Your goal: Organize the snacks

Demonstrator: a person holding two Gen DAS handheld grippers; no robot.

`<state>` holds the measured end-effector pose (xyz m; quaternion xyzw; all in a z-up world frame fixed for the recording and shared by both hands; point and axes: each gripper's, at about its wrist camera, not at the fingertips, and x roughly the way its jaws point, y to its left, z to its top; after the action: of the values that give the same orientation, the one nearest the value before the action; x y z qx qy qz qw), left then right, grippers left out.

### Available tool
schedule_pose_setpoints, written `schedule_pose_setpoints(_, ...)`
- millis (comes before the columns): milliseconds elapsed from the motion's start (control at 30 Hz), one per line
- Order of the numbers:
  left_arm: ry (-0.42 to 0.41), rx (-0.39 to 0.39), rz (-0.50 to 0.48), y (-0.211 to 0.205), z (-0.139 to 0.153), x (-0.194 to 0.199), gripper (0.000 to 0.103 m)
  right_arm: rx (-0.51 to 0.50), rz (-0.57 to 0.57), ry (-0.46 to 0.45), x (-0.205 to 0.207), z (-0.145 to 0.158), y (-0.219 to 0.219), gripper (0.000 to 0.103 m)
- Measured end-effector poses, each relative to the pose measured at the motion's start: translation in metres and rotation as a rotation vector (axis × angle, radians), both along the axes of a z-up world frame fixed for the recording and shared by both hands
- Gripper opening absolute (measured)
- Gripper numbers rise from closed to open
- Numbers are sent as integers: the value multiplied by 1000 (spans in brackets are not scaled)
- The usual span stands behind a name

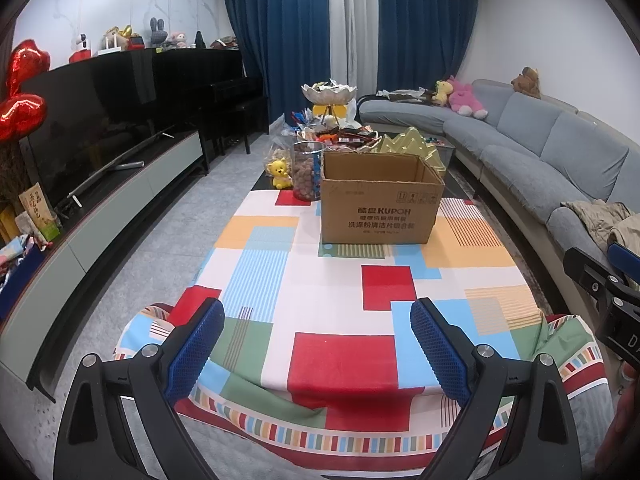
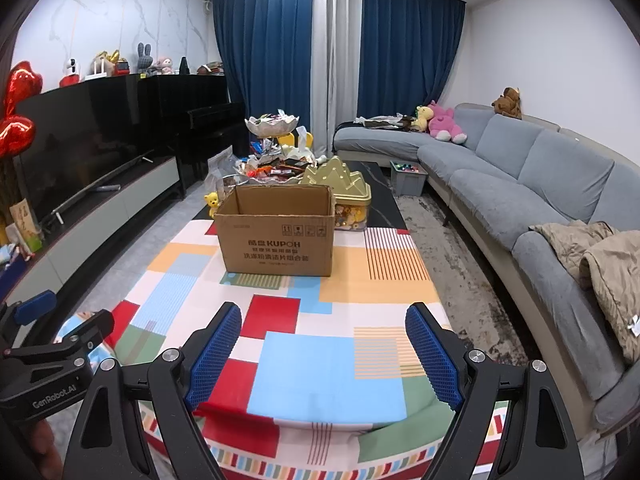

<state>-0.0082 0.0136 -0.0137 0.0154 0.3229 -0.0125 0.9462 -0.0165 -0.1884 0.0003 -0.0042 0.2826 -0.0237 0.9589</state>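
Both tools, left (image 1: pixel 316 344) and right (image 2: pixel 324 348), are hovering open and empty over the near worktop (image 1: pixel 340 280), facing the far box (image 1: pixel 380 200).

Table, near half: patterned cloth (image 2: pixel 304 364) lies bare from the front edge to the cardboard box (image 2: pixel 276 236); open passage at 12 o'clock. Left gripper (image 1: pixel 316 344) and right gripper (image 2: pixel 322 354): jaws wide apart, nothing between them.
Obstacle at 12 o'clock: box, open-topped, upright.
Behind the box: snack pile (image 2: pixel 276 168) and clear jar (image 1: pixel 306 170) at 11 o'clock, gold tin (image 2: pixel 340 184) at 1 o'clock, crowded together.
Bare cloth strips at 10 and 2 o'clock beside the box.
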Motion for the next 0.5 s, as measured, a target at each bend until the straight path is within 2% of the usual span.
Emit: schedule_pose_setpoints(500,1,0,0,0,0,0,95,3,2,0,2,0,0,85)
